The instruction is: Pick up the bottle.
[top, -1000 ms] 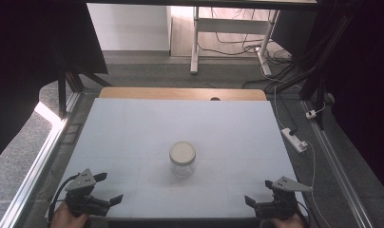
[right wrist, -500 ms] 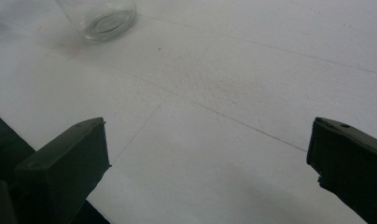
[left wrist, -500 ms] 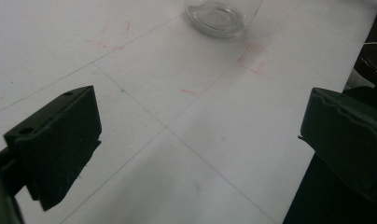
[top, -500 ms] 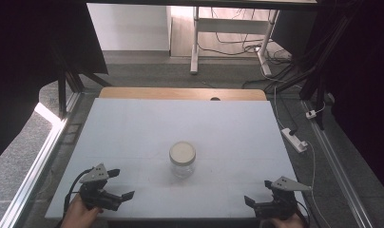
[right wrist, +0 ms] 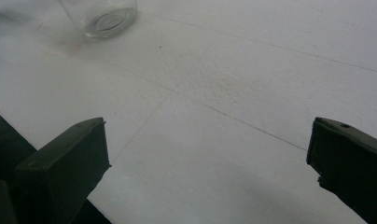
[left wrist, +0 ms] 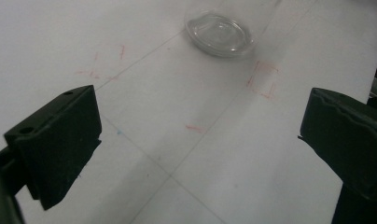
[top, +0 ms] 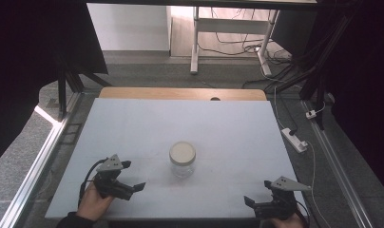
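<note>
- The glass jar (top: 182, 159) stands upright near the middle of the white bench (top: 133, 128), a little toward the person's side. It has a pale lid on top and clear walls below.
- The left tongs (top: 128, 176) are to the left of the jar and slightly nearer to the person, apart from it. Their jaws stand wide open and hold nothing. In the left gripper view the base of the jar (left wrist: 220, 31) is ahead, between the two jaws but well beyond them.
- The right tongs (top: 257, 192) are farther from the jar, to its right and close to the near edge of the bench. Their jaws are also spread wide and empty. In the right gripper view the jar (right wrist: 101, 16) is far ahead, toward the upper left.
- I judge the jar to be stiff, smooth and fragile. Glass is slippery for hard jaws, and it may break if it tips over or falls.
- The jar looks empty, so it is probably not heavy.
- The best place to take hold seems to be the straight wall below the lid, with one jaw on each side. The lid edge is a less safe place, because the lid may turn or come loose.
</note>
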A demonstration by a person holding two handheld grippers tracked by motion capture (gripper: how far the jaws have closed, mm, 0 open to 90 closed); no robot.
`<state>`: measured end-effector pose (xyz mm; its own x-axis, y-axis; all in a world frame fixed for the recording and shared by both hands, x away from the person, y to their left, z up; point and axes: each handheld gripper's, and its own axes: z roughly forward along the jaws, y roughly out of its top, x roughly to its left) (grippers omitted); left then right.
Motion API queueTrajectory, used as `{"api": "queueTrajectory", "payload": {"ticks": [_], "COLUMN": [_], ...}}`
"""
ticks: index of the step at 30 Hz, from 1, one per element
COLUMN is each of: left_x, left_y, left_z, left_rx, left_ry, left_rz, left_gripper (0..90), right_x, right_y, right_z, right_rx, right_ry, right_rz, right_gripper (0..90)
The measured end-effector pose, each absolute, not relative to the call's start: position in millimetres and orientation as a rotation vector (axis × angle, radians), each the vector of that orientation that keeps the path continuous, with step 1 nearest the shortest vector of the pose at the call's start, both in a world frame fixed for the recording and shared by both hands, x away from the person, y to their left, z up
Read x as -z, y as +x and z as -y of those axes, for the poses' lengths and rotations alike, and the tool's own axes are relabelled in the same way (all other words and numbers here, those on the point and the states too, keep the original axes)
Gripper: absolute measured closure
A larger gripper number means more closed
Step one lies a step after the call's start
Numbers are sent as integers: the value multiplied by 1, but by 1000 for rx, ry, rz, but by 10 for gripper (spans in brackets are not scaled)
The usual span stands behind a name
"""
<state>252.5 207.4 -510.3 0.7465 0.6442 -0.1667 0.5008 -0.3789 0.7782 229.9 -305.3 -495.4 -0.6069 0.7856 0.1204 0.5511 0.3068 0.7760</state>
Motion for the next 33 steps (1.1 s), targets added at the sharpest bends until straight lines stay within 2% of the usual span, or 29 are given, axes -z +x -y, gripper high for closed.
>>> {"api": "queueTrajectory", "payload": {"ticks": [33], "left_x": [517], "left_y": [314], "left_z": [-136], "left_rx": [-162], "left_ry": [2138], "left_rz": [-687], "left_gripper": [0], "right_x": [496], "right_y": [230], "right_z": [305], "right_rx": [-1188], "right_ry": [1205], "right_rz": [-2308], "right_gripper": [0]}}
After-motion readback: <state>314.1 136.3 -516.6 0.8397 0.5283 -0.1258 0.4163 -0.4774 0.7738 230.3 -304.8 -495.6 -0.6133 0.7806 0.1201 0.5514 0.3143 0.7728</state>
